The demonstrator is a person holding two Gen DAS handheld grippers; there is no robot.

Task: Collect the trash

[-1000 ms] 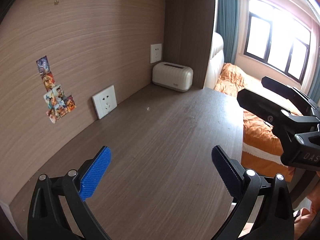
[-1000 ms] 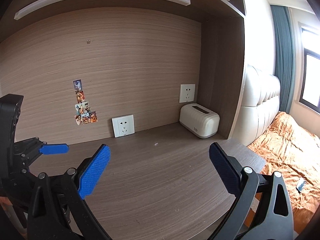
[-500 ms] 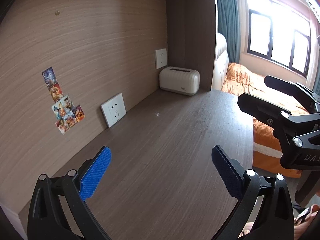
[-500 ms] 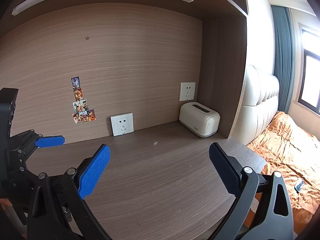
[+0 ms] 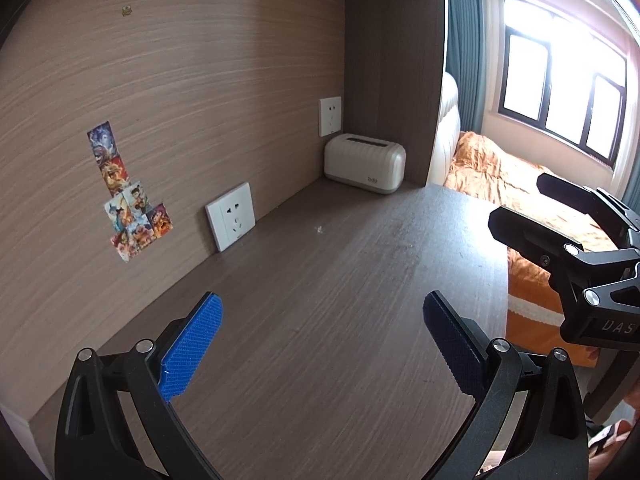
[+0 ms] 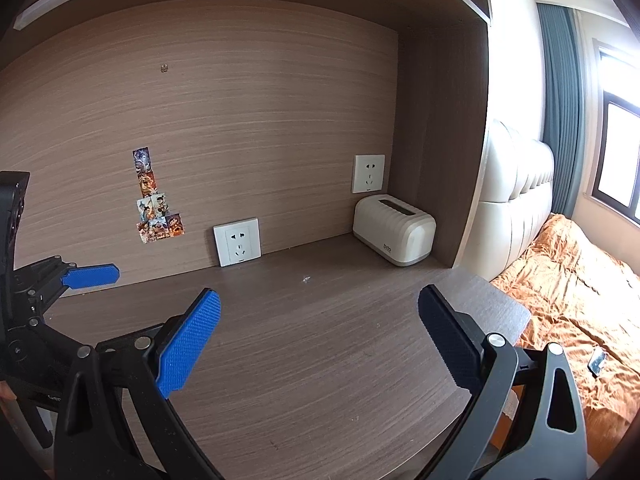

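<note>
We have swung both spread, empty tools, left tool and right tool, nearer the tiny white scrap on the dark wood-grain table, likely our first pickup.

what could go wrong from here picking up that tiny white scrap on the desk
1. The white scrap is very small and lies flat on the desk; the wide-open right hand-held gripper may scrape the wood or push it away.
2. The left hand-held gripper, also open, is close beside the right one, so they might collide.
3. The scrap lies towards the white box, which a long reach might bump.
</note>
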